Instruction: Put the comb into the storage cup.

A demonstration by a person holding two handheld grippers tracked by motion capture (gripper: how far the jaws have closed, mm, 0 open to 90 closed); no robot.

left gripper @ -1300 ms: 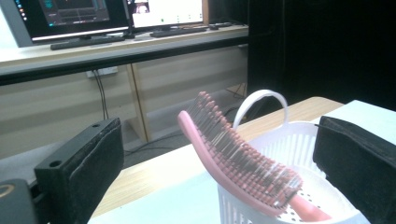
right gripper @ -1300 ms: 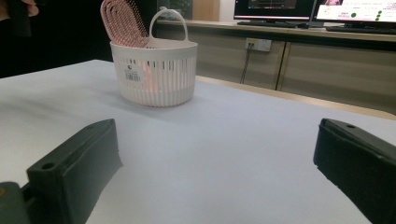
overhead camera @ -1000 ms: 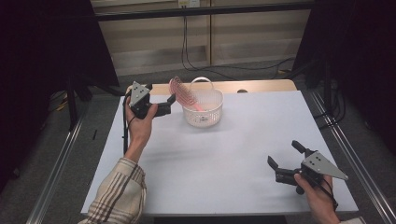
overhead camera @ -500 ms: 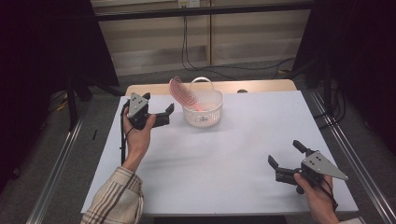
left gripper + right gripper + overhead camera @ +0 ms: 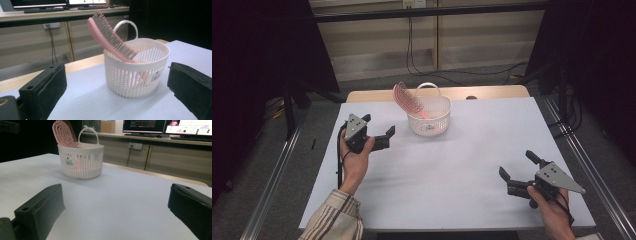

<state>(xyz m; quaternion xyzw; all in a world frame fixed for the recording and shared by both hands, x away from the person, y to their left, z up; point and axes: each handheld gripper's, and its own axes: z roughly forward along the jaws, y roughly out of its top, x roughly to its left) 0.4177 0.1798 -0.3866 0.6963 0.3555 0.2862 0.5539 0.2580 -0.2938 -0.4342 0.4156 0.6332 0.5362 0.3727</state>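
Dim room, dark curtains left and right, pale cabinets and cables behind the white rectangular tabletop (image 5: pixel 452 165). Most of that tabletop is bare: wide open surface across the middle and front, plenty of room between your two hands. A wooden strip runs along the far edge, metal rails along both sides on the floor.

The white slotted plastic basket with a loop handle (image 5: pixel 429 116) sits near the far edge, a bit left of centre. The pink hairbrush (image 5: pixel 404 99) stands in it, handle down, head leaning out over the rim toward your left.

Your left claw (image 5: pixel 379 131) is held off the surface just left of the basket, near it but apart, jaws spread wide, holding nothing. In the left gripper view the basket (image 5: pixel 136 71) sits dead ahead between the two pads, with the brush (image 5: pixel 110 40) leaning up and left.

Your right claw (image 5: pixel 518 171) is at the front right corner, close to the near edge, well apart from the basket, jaws spread, nothing between them. In the right gripper view the basket (image 5: pixel 80 160) is far off, upper left, with the brush head (image 5: pixel 65 133) above its rim.

Versus a second ago: your left claw has pulled back from the basket toward you and left; the brush and basket have not moved; the right claw has stayed put.
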